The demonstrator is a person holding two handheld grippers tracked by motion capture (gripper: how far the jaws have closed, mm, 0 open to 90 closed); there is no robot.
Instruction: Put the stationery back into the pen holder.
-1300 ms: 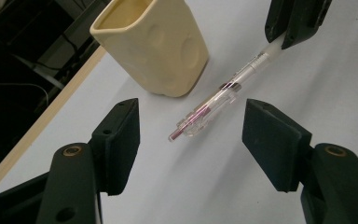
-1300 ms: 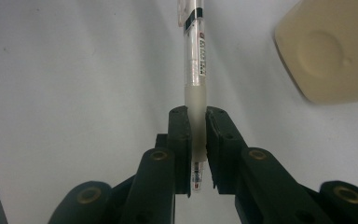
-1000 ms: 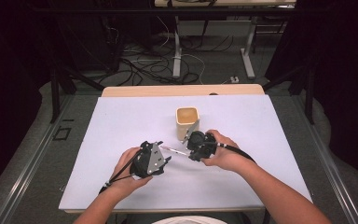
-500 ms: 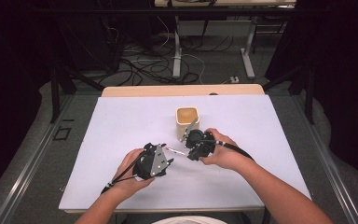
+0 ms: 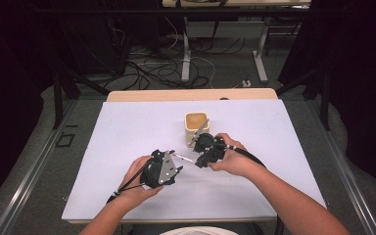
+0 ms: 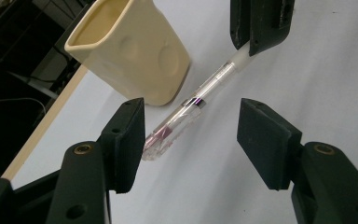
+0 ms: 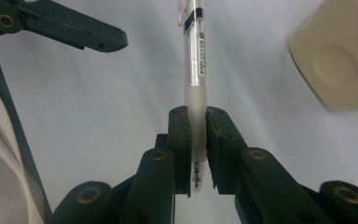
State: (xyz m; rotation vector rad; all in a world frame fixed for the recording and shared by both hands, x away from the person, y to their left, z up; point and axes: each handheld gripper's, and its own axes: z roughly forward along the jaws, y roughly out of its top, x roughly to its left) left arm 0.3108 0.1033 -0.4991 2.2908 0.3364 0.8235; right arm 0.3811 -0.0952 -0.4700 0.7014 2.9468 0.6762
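Right tongs point(image 7: 195, 116): clamped on the frosted grip of a clear pen point(image 7: 196, 56).
Left tongs point(image 6: 191, 135): open, pads either side of the pen's cap end, not touching.
Pen: just above the table point(image 5: 127, 127), beside the cream cup point(image 6: 130, 51).

One pen point(image 7: 195, 51), one cream cup point(image 5: 196, 125), two grippers, one table point(image 5: 127, 137)

White sheet point(image 5: 127, 132) covers wooden table point(image 5: 142, 94); cream square cup point(image 5: 196, 126) stands upright on sheet, right of centre.
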